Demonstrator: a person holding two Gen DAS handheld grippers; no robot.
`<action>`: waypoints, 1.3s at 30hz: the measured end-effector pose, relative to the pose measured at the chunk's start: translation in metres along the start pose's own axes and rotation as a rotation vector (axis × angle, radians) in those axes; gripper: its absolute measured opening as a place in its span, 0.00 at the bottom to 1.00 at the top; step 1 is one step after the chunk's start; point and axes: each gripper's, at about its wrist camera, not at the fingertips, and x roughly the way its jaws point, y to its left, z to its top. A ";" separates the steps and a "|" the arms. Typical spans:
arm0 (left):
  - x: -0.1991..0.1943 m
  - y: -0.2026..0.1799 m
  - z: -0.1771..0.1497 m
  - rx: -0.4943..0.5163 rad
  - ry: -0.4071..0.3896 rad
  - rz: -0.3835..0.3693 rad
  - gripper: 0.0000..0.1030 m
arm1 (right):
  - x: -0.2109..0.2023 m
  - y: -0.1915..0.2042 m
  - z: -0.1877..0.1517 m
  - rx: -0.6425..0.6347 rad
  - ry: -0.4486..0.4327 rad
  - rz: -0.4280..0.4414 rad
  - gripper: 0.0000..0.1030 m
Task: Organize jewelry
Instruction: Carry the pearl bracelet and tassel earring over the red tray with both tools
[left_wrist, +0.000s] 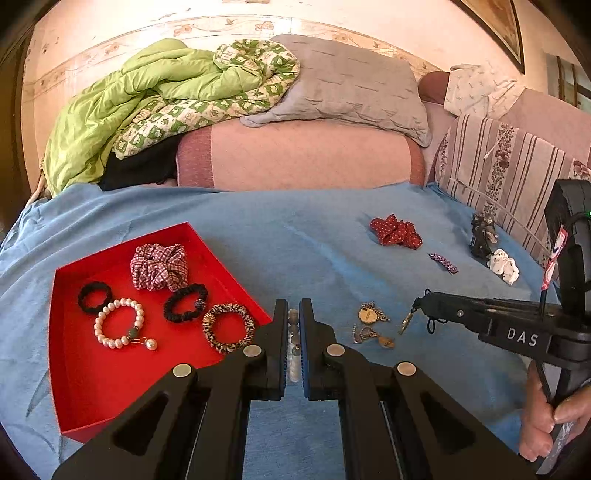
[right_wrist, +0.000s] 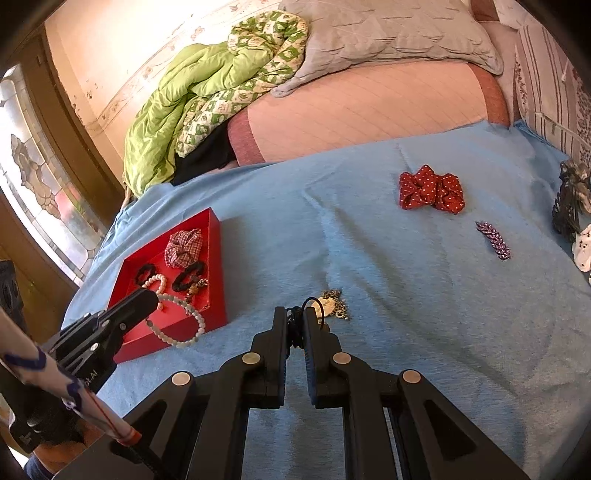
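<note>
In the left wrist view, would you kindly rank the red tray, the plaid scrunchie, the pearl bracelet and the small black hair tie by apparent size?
1. red tray
2. plaid scrunchie
3. pearl bracelet
4. small black hair tie
The scrunchie and bracelet look close; the bracelet lies nearer the camera.

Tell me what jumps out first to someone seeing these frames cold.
The red tray at the left on the blue bedspread, already holding scrunchies and a pearl bracelet. Next, the left tool beside the tray's near corner, shut on a pale beaded bracelet that dangles over the tray's edge. Third, the red polka-dot scrunchie lying alone farther back on the right.
</note>
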 end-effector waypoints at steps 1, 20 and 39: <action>-0.001 0.001 0.000 -0.002 -0.003 0.002 0.05 | 0.001 0.001 0.000 -0.003 0.001 -0.002 0.09; -0.030 0.058 0.005 -0.117 -0.042 0.024 0.05 | 0.004 0.049 -0.004 0.016 0.039 0.077 0.09; -0.048 0.140 -0.011 -0.247 -0.026 0.105 0.05 | 0.037 0.165 0.002 -0.118 0.086 0.174 0.09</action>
